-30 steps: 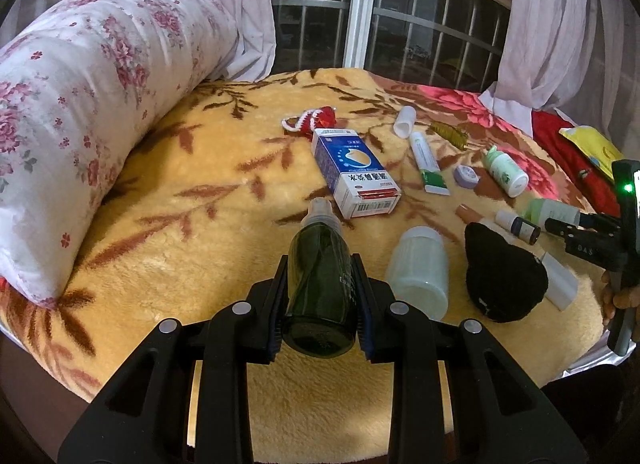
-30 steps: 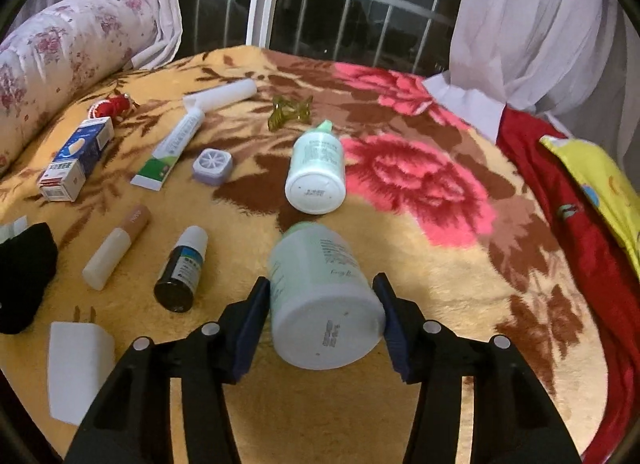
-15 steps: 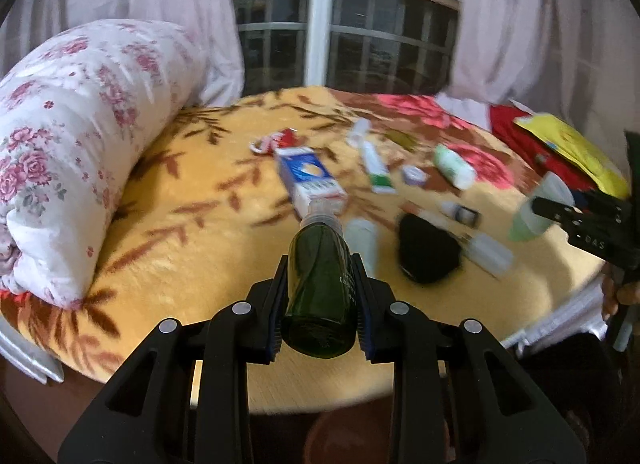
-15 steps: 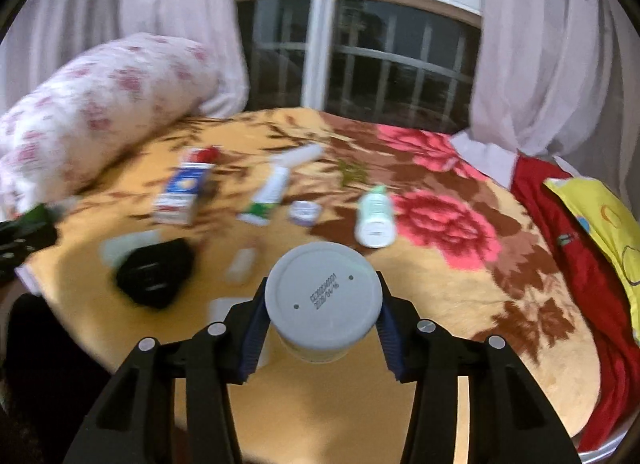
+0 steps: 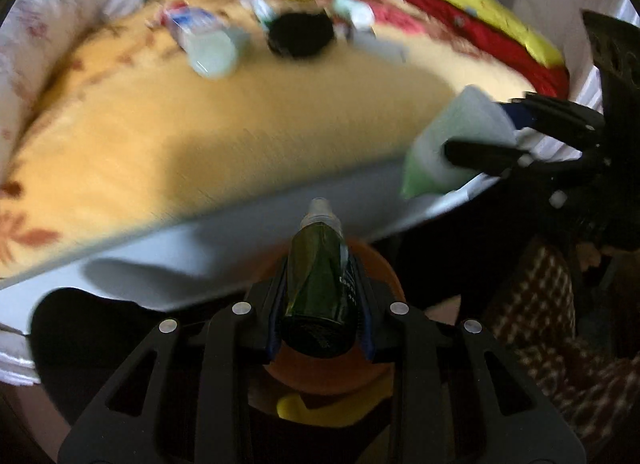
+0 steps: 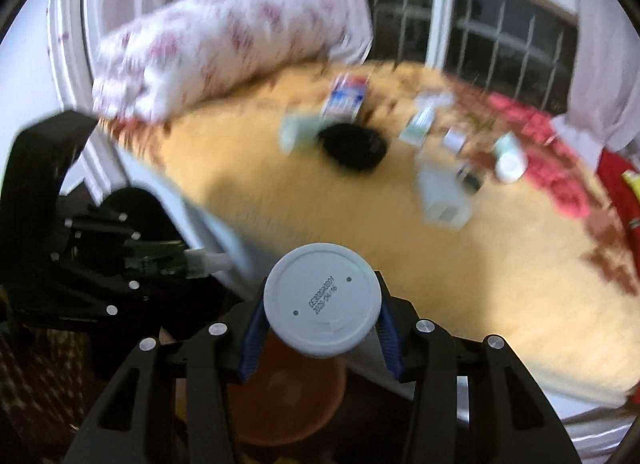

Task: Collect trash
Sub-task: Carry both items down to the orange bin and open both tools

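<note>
My left gripper [image 5: 320, 304] is shut on a dark green bottle [image 5: 318, 284] with a clear cap, held off the bed's near edge above an orange bin [image 5: 332, 368] on the floor. My right gripper [image 6: 320, 316] is shut on a pale green bottle [image 6: 322, 308] whose white base faces the camera; it also hangs above the orange bin [image 6: 288, 396]. The right gripper with its bottle [image 5: 452, 147] shows at the right of the left wrist view. The left gripper [image 6: 132, 264] shows at the left of the right wrist view.
The bed's yellow floral blanket [image 5: 240, 111] holds a blue and white carton [image 6: 344, 99], a black pouch [image 5: 300, 33], a translucent jar [image 5: 212, 49] and several small tubes and bottles. A floral pillow [image 6: 216, 43] lies at the left. A checked cloth [image 5: 552, 324] lies on the floor.
Both grippers have pulled back off the bed and tipped down with their bottles. They now hang over the orange bin below the bed's edge. The views are motion-blurred.
</note>
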`<state>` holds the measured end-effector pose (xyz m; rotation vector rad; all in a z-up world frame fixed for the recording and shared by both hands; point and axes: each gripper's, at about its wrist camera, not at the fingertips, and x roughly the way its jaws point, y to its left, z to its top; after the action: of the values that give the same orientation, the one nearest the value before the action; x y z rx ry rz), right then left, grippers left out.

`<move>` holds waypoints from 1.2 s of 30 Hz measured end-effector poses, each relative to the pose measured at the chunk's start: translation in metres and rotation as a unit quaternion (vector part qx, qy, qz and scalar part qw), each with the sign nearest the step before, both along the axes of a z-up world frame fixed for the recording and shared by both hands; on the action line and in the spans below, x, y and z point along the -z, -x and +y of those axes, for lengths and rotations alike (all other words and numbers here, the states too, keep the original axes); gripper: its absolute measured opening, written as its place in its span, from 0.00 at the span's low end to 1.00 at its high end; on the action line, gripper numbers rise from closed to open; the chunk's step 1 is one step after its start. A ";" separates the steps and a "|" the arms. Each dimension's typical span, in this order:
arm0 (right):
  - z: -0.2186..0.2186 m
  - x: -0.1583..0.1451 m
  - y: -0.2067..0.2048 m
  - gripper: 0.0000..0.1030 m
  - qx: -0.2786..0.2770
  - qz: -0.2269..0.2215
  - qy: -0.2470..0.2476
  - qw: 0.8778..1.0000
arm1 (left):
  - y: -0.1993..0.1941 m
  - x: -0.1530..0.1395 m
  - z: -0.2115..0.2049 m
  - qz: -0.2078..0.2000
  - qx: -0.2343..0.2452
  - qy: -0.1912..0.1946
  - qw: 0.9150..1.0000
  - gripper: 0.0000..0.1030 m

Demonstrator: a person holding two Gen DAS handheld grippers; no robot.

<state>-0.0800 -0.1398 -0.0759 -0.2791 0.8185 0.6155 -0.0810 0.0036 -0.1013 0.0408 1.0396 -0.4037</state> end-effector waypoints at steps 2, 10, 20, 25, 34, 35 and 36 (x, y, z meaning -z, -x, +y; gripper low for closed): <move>0.007 0.025 -0.001 0.46 -0.010 0.040 0.010 0.999 | -0.001 0.016 -0.009 0.026 0.018 -0.006 0.999 0.27; 0.030 0.098 0.004 0.69 -0.033 0.143 0.047 0.988 | -0.004 0.063 -0.016 0.135 0.032 -0.045 0.989 0.51; -0.006 0.057 -0.002 0.74 0.012 0.074 0.001 0.997 | -0.001 0.030 0.015 0.077 -0.013 -0.016 0.997 0.62; -0.036 -0.001 -0.010 0.75 0.046 -0.022 -0.052 0.997 | -0.017 -0.029 0.038 -0.026 -0.055 0.002 0.998 0.62; -0.050 -0.032 -0.052 0.78 0.122 -0.104 -0.065 0.985 | -0.096 -0.067 0.035 -0.115 -0.109 -0.013 0.987 0.62; -0.050 -0.033 -0.055 0.78 0.123 -0.104 -0.064 0.985 | -0.103 -0.067 0.037 -0.117 -0.108 -0.015 0.987 0.62; -0.050 -0.033 -0.060 0.78 0.122 -0.103 -0.064 0.985 | -0.110 -0.064 0.035 -0.116 -0.109 -0.017 0.987 0.62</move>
<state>-0.0205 -0.1901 -0.0426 -0.1204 0.5995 0.3985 0.0289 0.0391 -0.0373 0.0041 0.8105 -0.1761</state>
